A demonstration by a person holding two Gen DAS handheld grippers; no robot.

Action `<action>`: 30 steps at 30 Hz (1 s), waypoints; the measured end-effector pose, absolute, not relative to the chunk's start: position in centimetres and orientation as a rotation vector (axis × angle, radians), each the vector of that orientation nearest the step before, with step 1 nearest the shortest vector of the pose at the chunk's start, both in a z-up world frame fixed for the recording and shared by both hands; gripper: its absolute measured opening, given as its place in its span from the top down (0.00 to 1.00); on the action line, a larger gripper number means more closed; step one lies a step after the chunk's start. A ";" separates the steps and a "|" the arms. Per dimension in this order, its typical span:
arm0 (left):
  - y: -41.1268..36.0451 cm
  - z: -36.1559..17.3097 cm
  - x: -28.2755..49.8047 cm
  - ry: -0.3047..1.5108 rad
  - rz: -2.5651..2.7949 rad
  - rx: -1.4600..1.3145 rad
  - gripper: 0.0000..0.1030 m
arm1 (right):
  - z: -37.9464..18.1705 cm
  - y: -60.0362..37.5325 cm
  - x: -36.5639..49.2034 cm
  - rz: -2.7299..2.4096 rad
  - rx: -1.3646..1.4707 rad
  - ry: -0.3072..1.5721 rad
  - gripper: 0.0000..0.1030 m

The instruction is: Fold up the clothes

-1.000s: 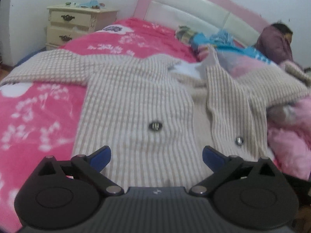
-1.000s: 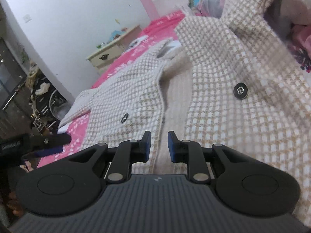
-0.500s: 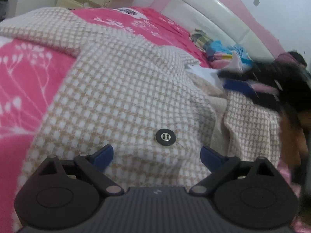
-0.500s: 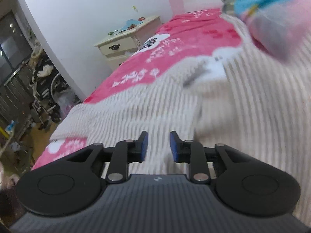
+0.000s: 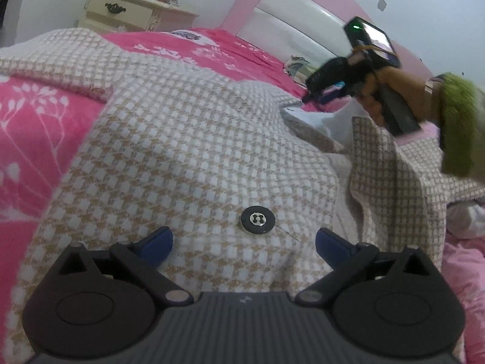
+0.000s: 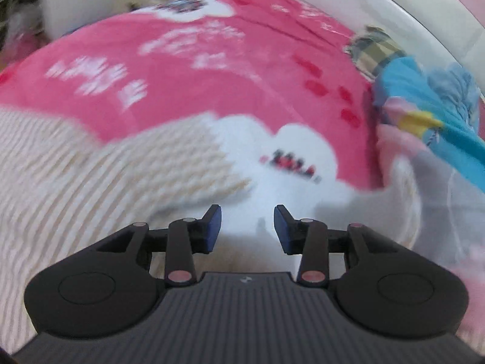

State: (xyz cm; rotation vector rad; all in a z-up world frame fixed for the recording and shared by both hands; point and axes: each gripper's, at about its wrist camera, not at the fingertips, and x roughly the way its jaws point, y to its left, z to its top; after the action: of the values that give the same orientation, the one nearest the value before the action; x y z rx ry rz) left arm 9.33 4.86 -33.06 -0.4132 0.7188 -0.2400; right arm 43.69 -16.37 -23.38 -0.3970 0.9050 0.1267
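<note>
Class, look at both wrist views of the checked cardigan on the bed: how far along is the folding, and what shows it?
Barely begun. Done: the checked cardigan lies spread on the pink bedspread, front panels parted, no fold visible. In hand: the left gripper hovers open near a button; the right gripper, jaws opening and empty, reaches the collar area. Left: every fold.

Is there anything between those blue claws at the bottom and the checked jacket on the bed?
Nothing visible. The left gripper hovers open right over the jacket, its button between the fingertips. The right gripper, jaws opening, points at the collar area, also unobstructed.
</note>
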 end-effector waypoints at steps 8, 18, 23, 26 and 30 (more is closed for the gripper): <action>3.7 -33.5 9.1 0.686 -0.235 -0.340 0.00 | -21.4 -17.7 51.5 0.233 0.152 1.023 0.54; 4.3 -33.6 8.9 0.671 -0.261 -0.385 0.00 | -23.5 -10.5 58.1 0.131 0.091 1.359 0.47; 4.4 -33.6 8.5 0.669 -0.266 -0.389 0.00 | -26.3 -9.0 58.7 0.031 -0.007 1.439 0.47; 4.5 -33.6 8.4 0.668 -0.269 -0.394 0.00 | -27.0 -9.0 59.3 -0.028 -0.075 1.434 0.47; 4.5 -33.7 8.6 0.667 -0.269 -0.398 0.00 | -27.2 -10.4 59.7 -0.060 -0.011 1.435 0.47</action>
State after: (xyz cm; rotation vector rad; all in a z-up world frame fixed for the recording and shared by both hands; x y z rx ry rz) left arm 8.58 4.47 -33.66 -0.3976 0.6666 -0.2690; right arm 59.66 -10.41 -27.20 -0.0113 1.4346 -0.0599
